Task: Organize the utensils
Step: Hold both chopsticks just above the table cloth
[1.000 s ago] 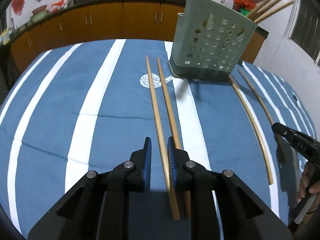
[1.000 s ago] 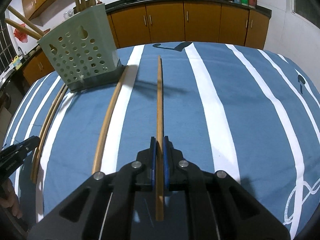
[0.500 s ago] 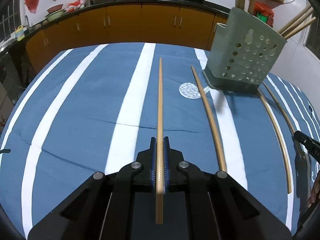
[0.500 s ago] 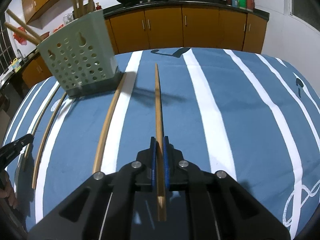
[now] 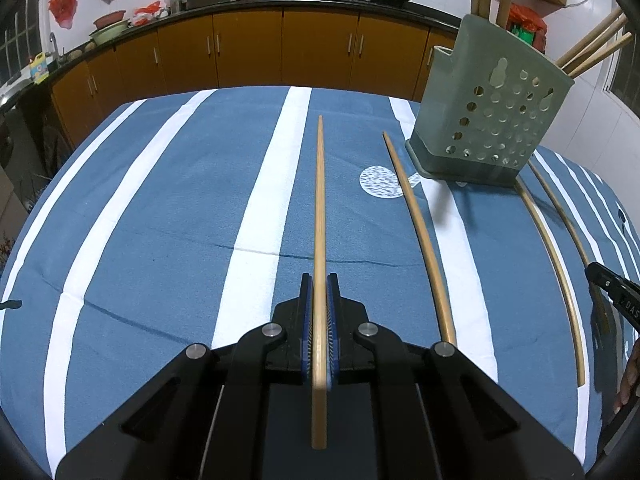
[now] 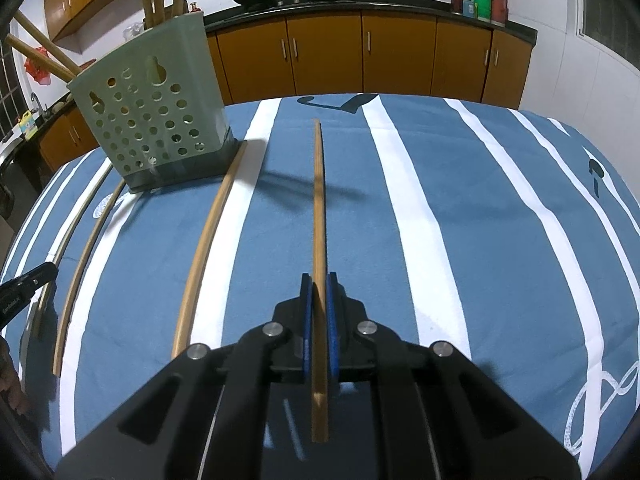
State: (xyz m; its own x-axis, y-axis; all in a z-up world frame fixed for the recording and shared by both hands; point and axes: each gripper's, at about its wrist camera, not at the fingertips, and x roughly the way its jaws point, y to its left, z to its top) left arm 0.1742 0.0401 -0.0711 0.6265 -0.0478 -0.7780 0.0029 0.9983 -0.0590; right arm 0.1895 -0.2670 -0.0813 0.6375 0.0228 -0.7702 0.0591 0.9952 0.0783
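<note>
My left gripper (image 5: 319, 280) is shut on a long wooden chopstick (image 5: 319, 200) that points forward above the striped cloth. My right gripper (image 6: 319, 280) is shut on another chopstick (image 6: 318, 200) held the same way. A green perforated holder (image 5: 492, 116) with several chopsticks stands at the far right in the left wrist view and at the far left in the right wrist view (image 6: 152, 120). Loose chopsticks lie on the cloth: one (image 5: 420, 236) right of my left gripper, two more (image 5: 556, 264) past the holder, and one (image 6: 208, 240) left of my right gripper.
A blue cloth with white stripes (image 5: 160, 220) covers the table. Orange kitchen cabinets (image 5: 248, 52) with woks on the counter stand behind it. The tip of the right gripper (image 5: 612, 292) shows at the right edge of the left wrist view.
My left gripper closed on a chopstick and lifted it off the cloth, away from its neighbour. My right gripper keeps its chopstick and has risen slightly.
</note>
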